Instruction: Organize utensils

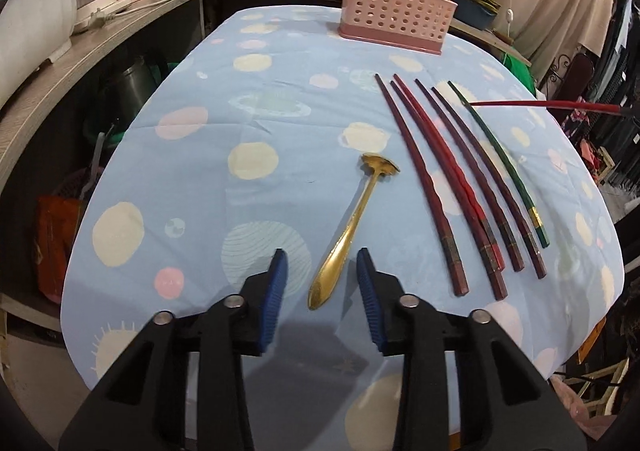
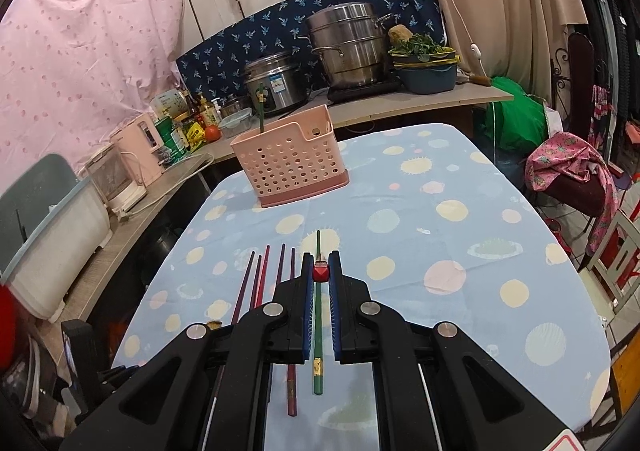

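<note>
A gold spoon (image 1: 352, 219) lies on the blue spotted tablecloth (image 1: 248, 123), bowl away from me. Its handle end shows between the blue pads of my left gripper (image 1: 322, 263), which is open with gaps on both sides. To the right lie several dark red chopsticks (image 1: 424, 187) and one green chopstick (image 1: 504, 167). A red chopstick (image 1: 540, 105) hangs level above them. My right gripper (image 2: 321, 263) is shut on it; its end (image 2: 321, 273) faces the camera. The pink perforated basket (image 2: 292, 167) stands at the table's far end, a green chopstick (image 2: 261, 107) upright inside.
A wooden counter (image 2: 168, 191) runs along the left and back with pink appliances, bottles, a tomato (image 2: 213, 133), a rice cooker (image 2: 276, 81) and a steel steamer pot (image 2: 348, 47). A chair draped in pink cloth (image 2: 568, 171) stands right of the table.
</note>
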Demonstrator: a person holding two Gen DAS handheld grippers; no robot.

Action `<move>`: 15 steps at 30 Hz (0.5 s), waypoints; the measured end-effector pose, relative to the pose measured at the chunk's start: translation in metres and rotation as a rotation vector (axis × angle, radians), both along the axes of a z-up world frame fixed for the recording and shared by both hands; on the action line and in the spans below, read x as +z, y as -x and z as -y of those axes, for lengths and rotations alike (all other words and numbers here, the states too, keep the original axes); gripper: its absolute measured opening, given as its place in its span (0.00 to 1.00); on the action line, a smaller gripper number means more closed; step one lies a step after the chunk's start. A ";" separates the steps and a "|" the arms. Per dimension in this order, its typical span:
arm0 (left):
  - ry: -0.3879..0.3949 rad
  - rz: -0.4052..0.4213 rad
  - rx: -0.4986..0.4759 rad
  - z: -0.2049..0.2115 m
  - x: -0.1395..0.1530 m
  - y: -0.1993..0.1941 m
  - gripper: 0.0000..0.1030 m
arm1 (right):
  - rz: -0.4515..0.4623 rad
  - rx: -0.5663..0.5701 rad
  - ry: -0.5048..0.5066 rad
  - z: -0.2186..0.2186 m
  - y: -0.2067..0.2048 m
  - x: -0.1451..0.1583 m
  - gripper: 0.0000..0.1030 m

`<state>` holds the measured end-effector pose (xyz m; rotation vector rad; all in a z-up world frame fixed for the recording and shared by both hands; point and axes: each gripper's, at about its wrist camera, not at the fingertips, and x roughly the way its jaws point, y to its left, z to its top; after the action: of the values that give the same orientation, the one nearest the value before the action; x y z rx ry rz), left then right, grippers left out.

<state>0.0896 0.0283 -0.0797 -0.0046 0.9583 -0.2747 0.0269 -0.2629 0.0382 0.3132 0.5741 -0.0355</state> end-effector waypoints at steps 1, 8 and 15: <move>-0.003 -0.001 -0.009 0.001 0.000 0.001 0.19 | -0.001 -0.001 0.000 0.000 0.000 0.000 0.07; 0.025 -0.009 -0.012 0.000 0.010 0.004 0.01 | -0.005 0.002 0.005 -0.003 -0.001 -0.002 0.07; 0.074 0.058 0.000 -0.003 0.051 0.002 0.01 | 0.013 0.002 0.011 -0.003 -0.003 0.003 0.07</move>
<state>0.0881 0.0310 -0.0286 -0.0638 0.8898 -0.3088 0.0294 -0.2594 0.0413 0.3014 0.5607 -0.0343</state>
